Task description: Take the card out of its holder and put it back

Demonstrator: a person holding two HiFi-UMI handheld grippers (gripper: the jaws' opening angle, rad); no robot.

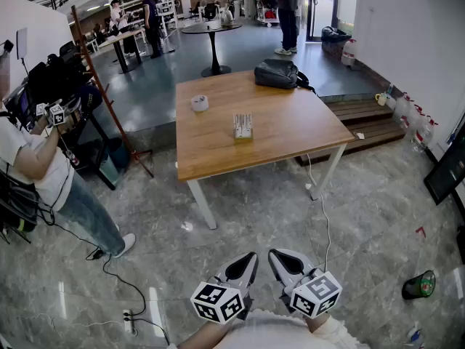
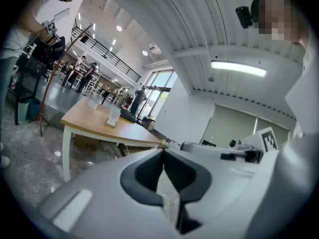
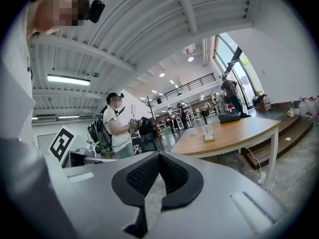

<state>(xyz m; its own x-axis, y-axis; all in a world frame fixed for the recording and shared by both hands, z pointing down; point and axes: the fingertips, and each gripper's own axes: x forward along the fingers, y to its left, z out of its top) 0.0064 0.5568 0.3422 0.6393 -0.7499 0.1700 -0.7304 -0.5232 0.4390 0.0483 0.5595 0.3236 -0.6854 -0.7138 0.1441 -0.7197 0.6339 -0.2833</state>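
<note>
The card holder (image 1: 243, 126), a small clear stand with a card in it, stands near the middle of the wooden table (image 1: 290, 140). Both grippers are held low, close to the person's body and well short of the table. The left gripper (image 1: 249, 257) and the right gripper (image 1: 276, 255) point toward the table, side by side, each shut with nothing between the jaws. The left gripper view shows the shut left gripper (image 2: 163, 153) and the card holder (image 2: 113, 117) far off on the table. Beyond the shut right gripper (image 3: 159, 156), the right gripper view has the card holder (image 3: 208, 132) small in the distance.
A tape roll (image 1: 200, 103) and a black bag (image 1: 276, 73) lie on the table. A person (image 1: 43, 162) with gear stands at the left. Cables and a power strip (image 1: 129, 318) lie on the marble floor, and a green can (image 1: 420, 285) sits at the right.
</note>
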